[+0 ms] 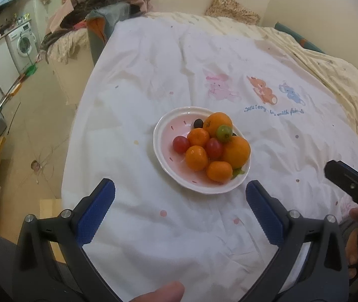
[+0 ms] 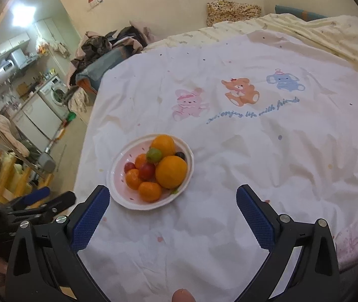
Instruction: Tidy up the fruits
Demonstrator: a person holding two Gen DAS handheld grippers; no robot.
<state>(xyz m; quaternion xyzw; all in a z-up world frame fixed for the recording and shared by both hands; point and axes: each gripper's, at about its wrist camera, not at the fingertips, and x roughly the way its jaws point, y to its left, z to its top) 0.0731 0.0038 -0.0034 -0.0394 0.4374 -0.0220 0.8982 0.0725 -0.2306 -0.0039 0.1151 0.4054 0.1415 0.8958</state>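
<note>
Left hand-held gripper (image 1: 180, 193), ribbed blue pads: spread wide, empty. Glossy pink-white scalloped ceramic bowl (image 1: 162, 148) on wrinkled white cotton bed sheet (image 1: 153, 75), holding smooth round oranges (image 1: 236, 151), small tangerines (image 1: 196, 157), red cherry tomatoes (image 1: 181, 144), dark grapes (image 1: 198, 123). Right hand-held gripper (image 2: 172, 197): spread wide, empty.

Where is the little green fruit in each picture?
Left wrist view: the small round green fruit sits right of the middle, on top of the pile in the pink and white bowl, between the two big oranges.
Right wrist view: the same fruit sits left of the middle, again between the two big oranges.
Shared landmark: the orange bear print on the white sheet beyond the bowl.
</note>
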